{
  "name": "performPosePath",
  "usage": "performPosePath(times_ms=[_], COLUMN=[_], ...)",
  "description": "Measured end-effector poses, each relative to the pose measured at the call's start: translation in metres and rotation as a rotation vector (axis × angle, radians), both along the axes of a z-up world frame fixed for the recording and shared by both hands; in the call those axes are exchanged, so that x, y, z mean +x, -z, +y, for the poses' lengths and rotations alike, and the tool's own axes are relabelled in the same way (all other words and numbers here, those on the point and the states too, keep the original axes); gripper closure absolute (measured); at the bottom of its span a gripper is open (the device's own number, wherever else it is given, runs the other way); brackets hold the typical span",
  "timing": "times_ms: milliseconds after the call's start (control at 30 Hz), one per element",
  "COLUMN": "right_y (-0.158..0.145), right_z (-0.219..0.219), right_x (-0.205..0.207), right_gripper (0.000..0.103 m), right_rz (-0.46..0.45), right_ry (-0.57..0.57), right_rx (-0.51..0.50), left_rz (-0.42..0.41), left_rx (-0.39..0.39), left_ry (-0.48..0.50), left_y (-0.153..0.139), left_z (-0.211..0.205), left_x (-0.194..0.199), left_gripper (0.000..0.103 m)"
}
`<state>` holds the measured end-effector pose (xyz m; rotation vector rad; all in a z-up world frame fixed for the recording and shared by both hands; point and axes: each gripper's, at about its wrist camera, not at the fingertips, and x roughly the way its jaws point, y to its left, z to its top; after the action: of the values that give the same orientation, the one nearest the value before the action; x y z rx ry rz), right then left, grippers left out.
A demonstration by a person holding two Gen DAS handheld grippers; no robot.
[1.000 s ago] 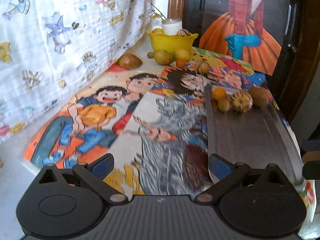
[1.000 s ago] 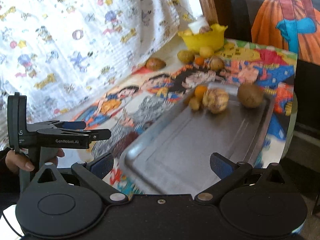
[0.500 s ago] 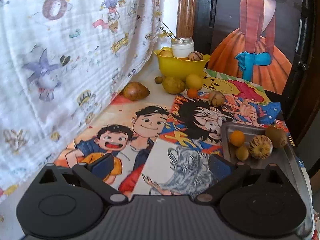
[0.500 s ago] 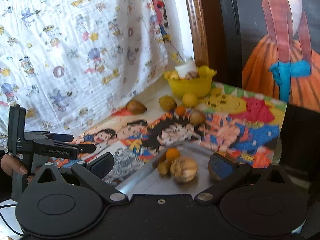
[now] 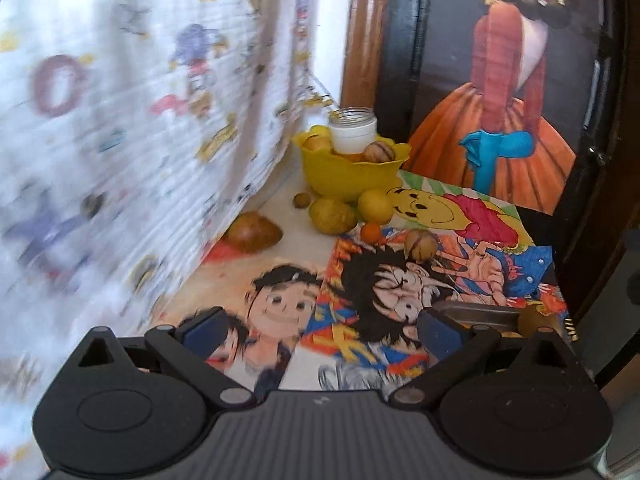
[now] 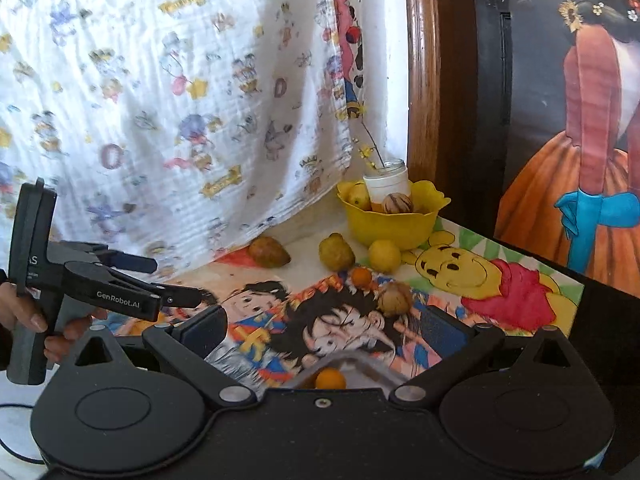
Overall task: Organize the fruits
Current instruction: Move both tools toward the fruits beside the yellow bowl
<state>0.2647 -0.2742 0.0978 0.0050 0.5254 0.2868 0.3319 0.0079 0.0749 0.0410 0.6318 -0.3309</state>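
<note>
Loose fruit lies on the cartoon-printed table in front of a yellow bowl (image 5: 352, 172): a brown pear-shaped fruit (image 5: 256, 232), a green-yellow one (image 5: 332, 216), a lemon (image 5: 374, 206), a small orange (image 5: 371, 233) and a striped round fruit (image 5: 420, 244). The same bowl (image 6: 390, 220) and fruit appear in the right wrist view. A metal tray (image 6: 352, 364) with a small orange fruit (image 6: 330, 380) sits just under my right gripper (image 6: 320, 326), which is open and empty. My left gripper (image 5: 316, 326) is open and empty too, short of the loose fruit.
A jar (image 5: 354, 130) stands in the bowl among more fruit. A printed white cloth (image 5: 140, 120) hangs along the left. A dark door with a painted figure (image 5: 508, 100) closes the back right. The left gripper, held by a hand (image 6: 24, 312), shows at the left of the right wrist view.
Both grippers have moved forward and tilted up toward the bowl end of the table. The tray has slid almost out of both views. Both stay open.
</note>
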Motion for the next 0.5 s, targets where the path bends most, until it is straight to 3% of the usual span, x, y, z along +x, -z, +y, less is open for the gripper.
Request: performPosePath(times_ms=[100, 233, 500], right_y=[0.021, 0.027, -0.039], right_z=[0.001, 0.002, 0.003], right_x=[0.028, 0.047, 0.032], right_gripper=[0.001, 0.001, 0.001], right_rz=[0.026, 0.113, 0.218], right_ry=[0.0, 0.049, 0.111], right_rx=[0.037, 0.028, -0.095], left_rz=[-0.041, -0.03, 0.161], left_rx=[0.014, -0.024, -0.052], left_ry=[0.016, 0.064, 0.045], left_y=[0.014, 0.022, -0.011], left_z=[-0.002, 0.0, -0.007], left_x=[0.023, 0.052, 0.088], left_gripper=[0.0, 0.0, 0.0])
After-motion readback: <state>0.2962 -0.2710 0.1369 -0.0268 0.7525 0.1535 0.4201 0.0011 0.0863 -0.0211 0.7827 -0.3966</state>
